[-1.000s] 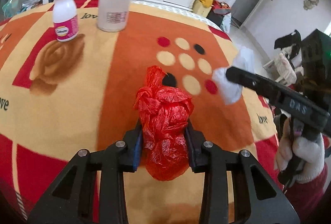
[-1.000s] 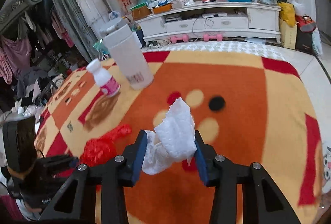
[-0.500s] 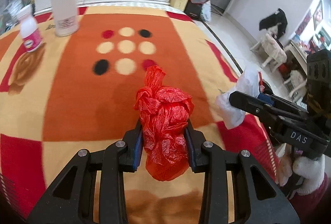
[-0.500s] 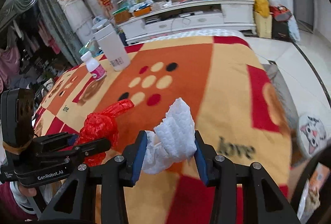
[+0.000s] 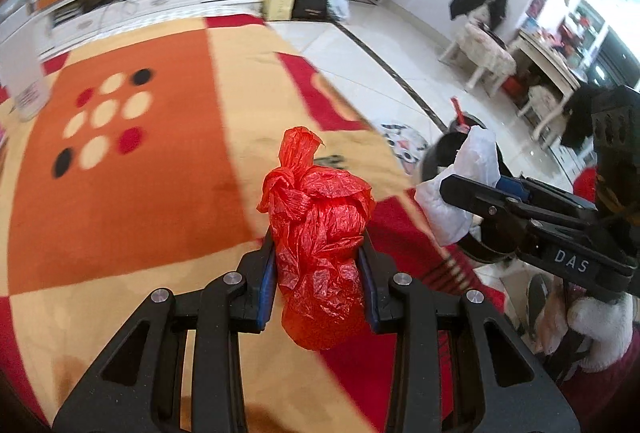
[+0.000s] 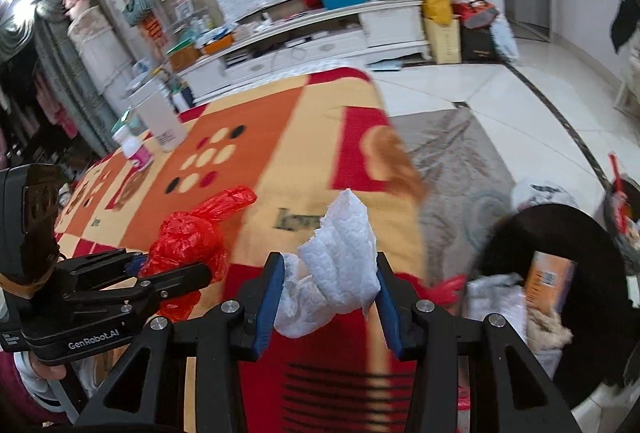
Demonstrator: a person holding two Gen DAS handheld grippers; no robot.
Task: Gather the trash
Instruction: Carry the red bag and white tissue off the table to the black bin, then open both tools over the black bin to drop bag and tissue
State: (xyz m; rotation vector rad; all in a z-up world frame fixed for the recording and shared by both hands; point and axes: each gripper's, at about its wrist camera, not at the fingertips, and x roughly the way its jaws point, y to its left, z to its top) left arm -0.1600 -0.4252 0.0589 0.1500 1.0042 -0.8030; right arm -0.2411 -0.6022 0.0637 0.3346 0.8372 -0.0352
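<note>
My left gripper (image 5: pixel 318 289) tilts down over the blanket (image 5: pixel 120 193), its jaws clamped on the knotted red plastic bag (image 5: pixel 320 241). My right gripper (image 6: pixel 330 297) angles down past the blanket's edge, jaws squeezing the crumpled white tissue (image 6: pixel 340 265). Only the right wrist view shows the black bin (image 6: pixel 560 273) holding rubbish, just right of the tissue.
</note>
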